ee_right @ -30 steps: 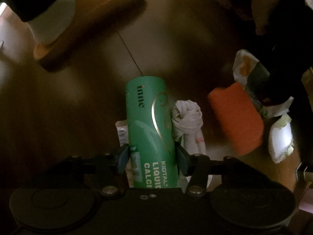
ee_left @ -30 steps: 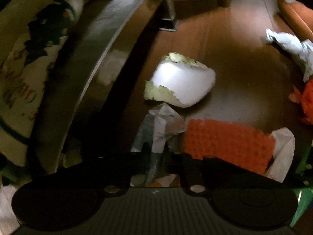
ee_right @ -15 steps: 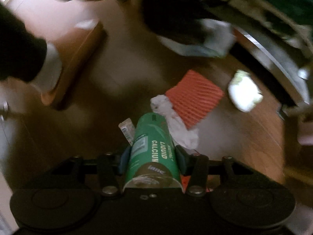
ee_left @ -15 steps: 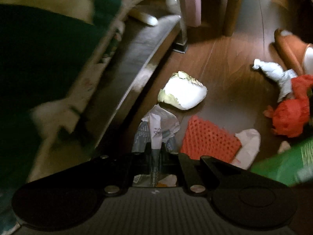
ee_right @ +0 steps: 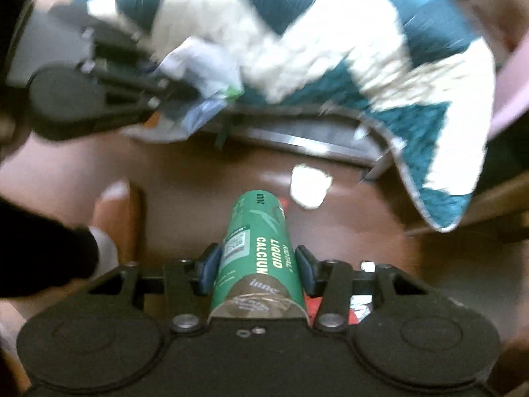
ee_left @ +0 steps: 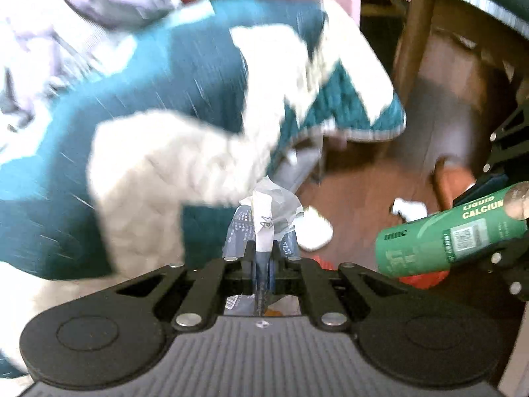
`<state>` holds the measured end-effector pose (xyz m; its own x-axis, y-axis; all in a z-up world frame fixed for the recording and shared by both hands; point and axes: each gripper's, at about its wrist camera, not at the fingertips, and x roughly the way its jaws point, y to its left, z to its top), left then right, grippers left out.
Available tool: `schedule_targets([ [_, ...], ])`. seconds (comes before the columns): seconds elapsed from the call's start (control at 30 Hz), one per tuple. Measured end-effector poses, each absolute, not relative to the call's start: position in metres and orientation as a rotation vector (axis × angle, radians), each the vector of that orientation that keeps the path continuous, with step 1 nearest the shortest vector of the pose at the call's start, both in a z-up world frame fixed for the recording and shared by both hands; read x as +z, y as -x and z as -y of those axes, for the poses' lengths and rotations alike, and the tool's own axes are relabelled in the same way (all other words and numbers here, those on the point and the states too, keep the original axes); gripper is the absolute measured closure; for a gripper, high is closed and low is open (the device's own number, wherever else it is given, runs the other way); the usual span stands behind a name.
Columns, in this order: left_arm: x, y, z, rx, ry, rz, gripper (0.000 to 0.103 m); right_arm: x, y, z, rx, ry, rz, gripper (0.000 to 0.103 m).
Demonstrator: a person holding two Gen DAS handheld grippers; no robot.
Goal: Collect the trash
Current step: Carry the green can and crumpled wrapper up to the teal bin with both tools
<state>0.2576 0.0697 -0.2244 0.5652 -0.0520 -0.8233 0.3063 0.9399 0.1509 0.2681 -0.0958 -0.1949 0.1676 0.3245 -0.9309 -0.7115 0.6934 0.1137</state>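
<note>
A dark brown wooden floor fills the middle of the right wrist view, bearing a crumpled white scrap at centre, a slipper at lower left and red netting, seen lower right in the left wrist view.

Your left view: blanket smeared by motion blur, pattern unreadable. Wrapper lower end hidden between left tongs. Bottle cap end cut off by right edge. Your right view: bottle base hidden under right tongs. Red scrap mostly covered, identity unclear. Slipper blurred, partly behind dark sleeve.
</note>
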Motion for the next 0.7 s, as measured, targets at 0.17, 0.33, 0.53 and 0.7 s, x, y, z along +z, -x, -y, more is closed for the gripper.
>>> schedule_targets([
  [0.17, -0.151, -0.231, -0.058, -0.176, -0.262, -0.857, 0.097, -0.109, -0.266, 0.122, 0.736, 0.294, -1.047, 0.055],
  [0.33, -0.083, -0.205, -0.035, -0.158, -0.279, -0.750, 0.097, -0.031, -0.252, 0.152, 0.705, 0.282, -0.895, 0.055],
  [0.53, -0.002, -0.183, -0.001, -0.151, -0.287, -0.630, 0.097, 0.045, -0.240, 0.198, 0.649, 0.263, -0.744, 0.055],
  [0.7, 0.063, -0.174, 0.032, -0.164, -0.268, -0.526, 0.097, 0.101, -0.233, 0.235, 0.584, 0.260, -0.613, 0.055],
])
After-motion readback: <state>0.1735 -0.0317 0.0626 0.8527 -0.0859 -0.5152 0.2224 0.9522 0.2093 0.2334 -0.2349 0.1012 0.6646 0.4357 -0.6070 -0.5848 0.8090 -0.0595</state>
